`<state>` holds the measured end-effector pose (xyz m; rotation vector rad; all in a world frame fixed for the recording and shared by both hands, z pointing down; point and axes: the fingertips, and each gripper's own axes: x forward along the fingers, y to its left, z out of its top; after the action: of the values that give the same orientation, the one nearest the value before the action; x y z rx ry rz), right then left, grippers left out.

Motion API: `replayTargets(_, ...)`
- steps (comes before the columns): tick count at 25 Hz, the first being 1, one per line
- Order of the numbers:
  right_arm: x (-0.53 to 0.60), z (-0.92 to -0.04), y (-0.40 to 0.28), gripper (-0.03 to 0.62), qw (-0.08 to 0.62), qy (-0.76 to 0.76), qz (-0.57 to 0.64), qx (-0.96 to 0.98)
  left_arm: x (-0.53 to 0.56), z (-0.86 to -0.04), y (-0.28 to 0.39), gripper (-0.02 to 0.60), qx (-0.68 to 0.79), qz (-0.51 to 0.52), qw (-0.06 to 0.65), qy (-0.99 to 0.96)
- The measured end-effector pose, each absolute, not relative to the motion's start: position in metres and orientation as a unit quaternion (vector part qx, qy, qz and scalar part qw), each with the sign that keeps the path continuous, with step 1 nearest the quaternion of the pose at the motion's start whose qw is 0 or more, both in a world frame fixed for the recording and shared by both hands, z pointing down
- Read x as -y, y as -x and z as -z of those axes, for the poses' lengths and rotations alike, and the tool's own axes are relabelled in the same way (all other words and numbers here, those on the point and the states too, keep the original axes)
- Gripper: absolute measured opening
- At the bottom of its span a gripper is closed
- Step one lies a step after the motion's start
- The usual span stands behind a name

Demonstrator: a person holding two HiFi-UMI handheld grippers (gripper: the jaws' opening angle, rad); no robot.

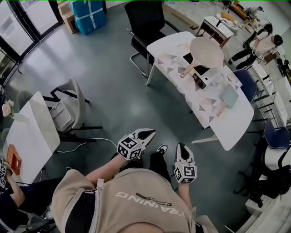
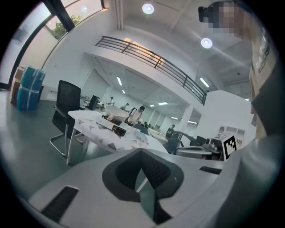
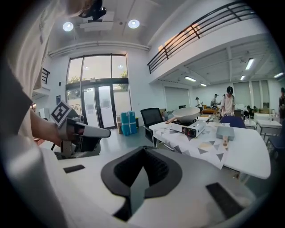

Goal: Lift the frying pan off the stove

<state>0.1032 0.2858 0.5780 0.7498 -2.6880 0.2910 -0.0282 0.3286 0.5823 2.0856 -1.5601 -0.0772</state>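
The frying pan (image 1: 207,51) is cream, the table (image 1: 236,125) white with triangle-patterned cloth (image 1: 207,104), the chair (image 1: 145,18) black, the boxes (image 1: 88,13) blue.

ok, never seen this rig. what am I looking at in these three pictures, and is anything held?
No robot: a person holds a two-jaw gripper in each hand. The head view looks steeply down on both, left gripper and right gripper. The other two views ride on the grippers, looking along their jaws. Both are shut and empty. Farther off, a white table carries a stove with the pan on it, plus a grey square thing with a wooden handle.
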Motion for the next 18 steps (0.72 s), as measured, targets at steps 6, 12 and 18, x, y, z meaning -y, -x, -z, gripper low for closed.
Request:
replayTargets(6, -0.231, -0.58, -0.086, -0.003, 0.137, -0.261, -0.118, 0.948, -0.277, -0.583, 0.009, 0.0, 0.55, -0.055, 0.243, -0.798)
replayTargets(12, -0.14, -0.576, -0.118, -0.003, 0.106, -0.287, -0.136, 0.942, -0.188, -0.561, -0.02, 0.0, 0.53, -0.071, 0.22, -0.816)
replayTargets(18, -0.076, -0.592, -0.121, -0.003, 0.115, -0.265, -0.135, 0.948, -0.117, -0.559, -0.011, 0.0, 0.558, -0.097, 0.215, -0.796)
